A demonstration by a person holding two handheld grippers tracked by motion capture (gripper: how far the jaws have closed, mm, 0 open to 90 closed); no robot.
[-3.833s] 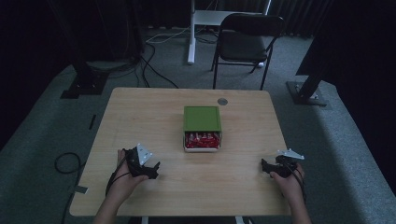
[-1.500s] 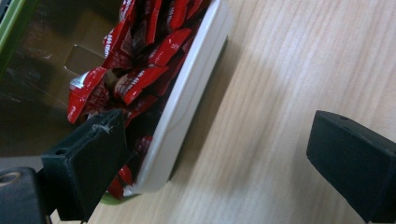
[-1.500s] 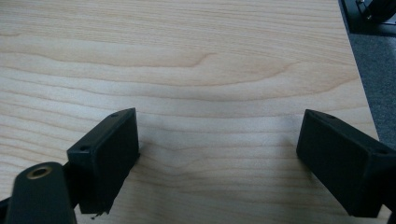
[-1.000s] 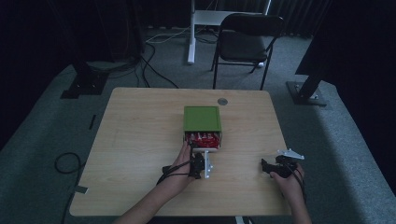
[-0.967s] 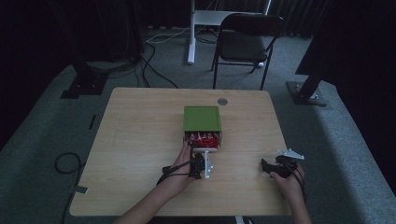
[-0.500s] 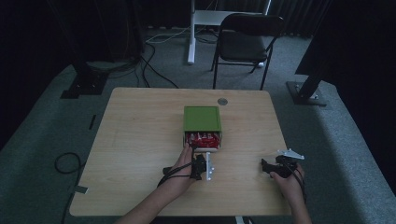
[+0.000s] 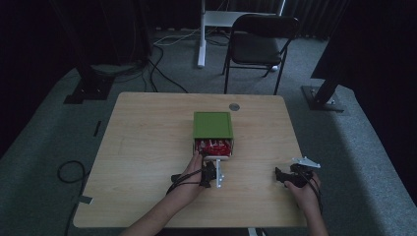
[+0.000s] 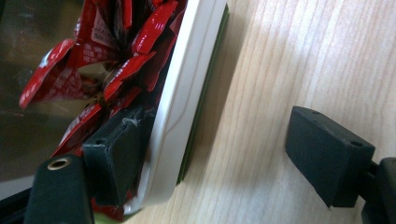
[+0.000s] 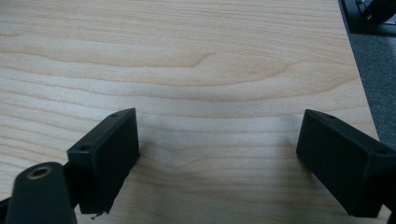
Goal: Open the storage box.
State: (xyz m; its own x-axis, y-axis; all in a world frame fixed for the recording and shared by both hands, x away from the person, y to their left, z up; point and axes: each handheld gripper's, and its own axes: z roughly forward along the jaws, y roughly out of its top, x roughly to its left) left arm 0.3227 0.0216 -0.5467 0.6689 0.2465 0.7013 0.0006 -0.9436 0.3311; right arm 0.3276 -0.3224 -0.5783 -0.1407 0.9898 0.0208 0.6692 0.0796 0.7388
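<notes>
Left gripper [image 7: 212, 173] is no longer at the lower left of the high view, where it sits 3.8 s back; it is now at centre frame, at the open front of the green box [image 7: 212, 125]. Left forearm now slants in from the bottom centre. Its jaws have just been closing: in the left gripper view one jaw is inside the box among the red packets [image 8: 93, 70], the other outside over the table [image 8: 289, 56], with the box's white side wall [image 8: 187, 102] between them.

Dim high view, dark surroundings, brighter close-ups, soft shadows
</notes>
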